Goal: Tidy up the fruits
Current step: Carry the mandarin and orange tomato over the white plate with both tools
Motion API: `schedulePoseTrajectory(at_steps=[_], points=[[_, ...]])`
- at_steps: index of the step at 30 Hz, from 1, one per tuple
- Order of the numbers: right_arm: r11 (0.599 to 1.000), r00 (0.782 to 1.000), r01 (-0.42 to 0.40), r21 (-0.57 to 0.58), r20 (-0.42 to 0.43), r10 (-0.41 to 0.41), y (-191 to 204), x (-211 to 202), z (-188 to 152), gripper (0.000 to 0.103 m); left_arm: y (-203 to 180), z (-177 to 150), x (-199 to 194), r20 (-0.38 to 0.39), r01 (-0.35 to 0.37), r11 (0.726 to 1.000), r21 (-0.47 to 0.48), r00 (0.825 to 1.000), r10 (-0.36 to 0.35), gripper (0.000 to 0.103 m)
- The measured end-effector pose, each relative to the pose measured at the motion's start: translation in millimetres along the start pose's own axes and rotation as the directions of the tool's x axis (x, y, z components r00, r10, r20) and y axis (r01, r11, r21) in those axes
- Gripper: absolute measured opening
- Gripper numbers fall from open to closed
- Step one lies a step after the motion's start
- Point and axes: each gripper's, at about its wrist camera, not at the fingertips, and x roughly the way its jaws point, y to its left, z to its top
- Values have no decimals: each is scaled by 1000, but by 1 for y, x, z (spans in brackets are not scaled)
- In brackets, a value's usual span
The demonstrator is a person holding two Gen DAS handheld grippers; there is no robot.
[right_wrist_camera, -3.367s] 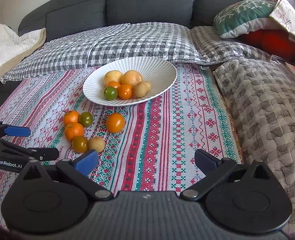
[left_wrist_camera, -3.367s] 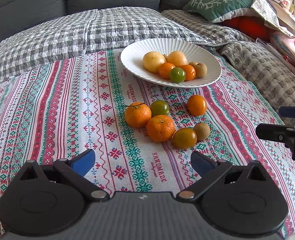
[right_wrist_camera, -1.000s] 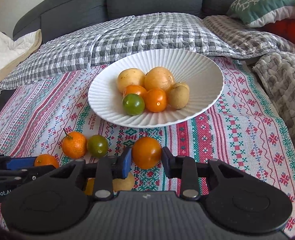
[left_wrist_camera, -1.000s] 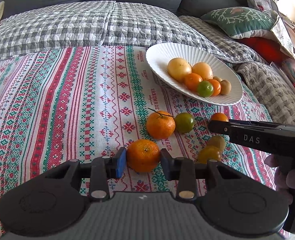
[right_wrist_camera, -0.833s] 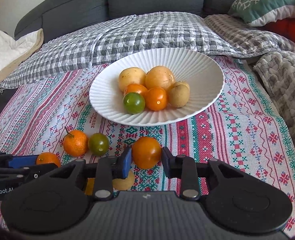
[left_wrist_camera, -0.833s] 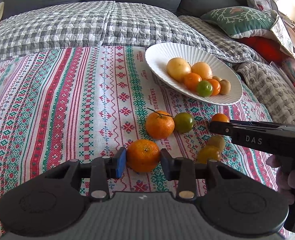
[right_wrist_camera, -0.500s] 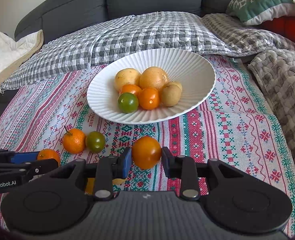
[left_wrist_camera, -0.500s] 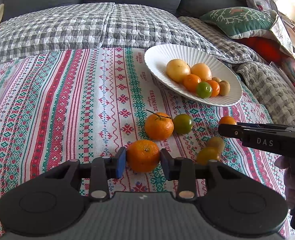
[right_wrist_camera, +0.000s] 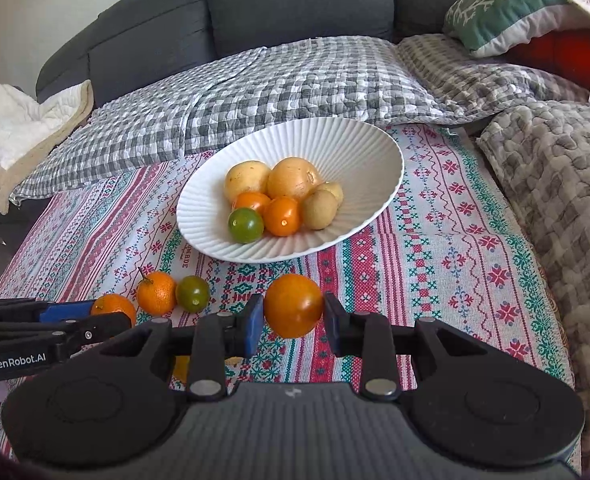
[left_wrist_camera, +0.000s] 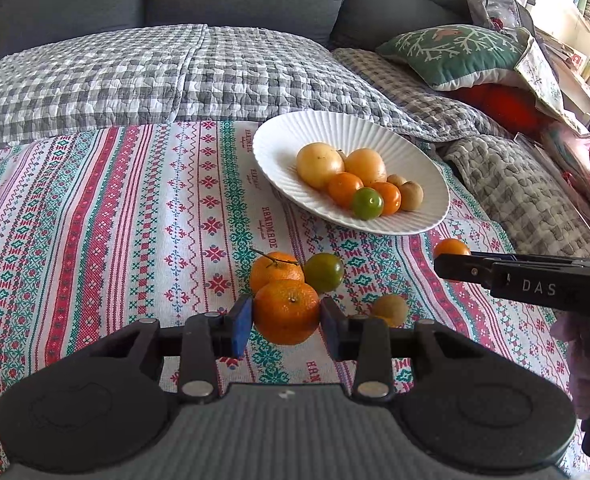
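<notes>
Left gripper clamped on a mandarin, pads touching both sides. Whether the mandarin is clear of the patterned cloth can't be told. Just behind it on the cloth: a stemmed mandarin and a green-orange fruit touching each other. A small brown fruit lies to the right, partly hidden by the left gripper's finger.

White ribbed plate sits further back on the cloth, holding two big yellow fruits, two small orange ones, one green one and two small brown ones, all bunched together.

Right gripper clamped on an orange tomato-like fruit, pads on both sides, fruit appears held above the cloth in front of the plate's near rim. In the left wrist view the right gripper comes in from the right edge with the fruit at its tip.

Grey checked quilt and dark sofa behind, green cushion far right.
</notes>
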Motion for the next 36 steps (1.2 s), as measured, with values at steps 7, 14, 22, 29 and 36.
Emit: schedulePoseTrajectory(at_steps=[7, 14, 22, 29, 36], points=[[997, 997, -46, 67, 62, 42, -17, -9, 16, 29, -9, 26, 1, 39, 15, 1000, -26, 999, -14, 28], [987, 987, -113, 118, 130, 97, -28, -3, 31, 29, -20, 70, 19, 97, 43, 999, 24, 994, -45, 28], [986, 984, -85, 143, 167, 61, -41, 16, 42, 29, -31, 109, 69, 87, 68, 996, 64, 993, -74, 28], [983, 986, -37, 178, 169, 7, -61, 24, 42, 29, -40, 135, 114, 70, 33, 996, 78, 997, -38, 28], [986, 985, -28, 167, 175, -2, -66, 24, 43, 29, -41, 141, 144, 23, -15, 997, 75, 1000, 14, 28]])
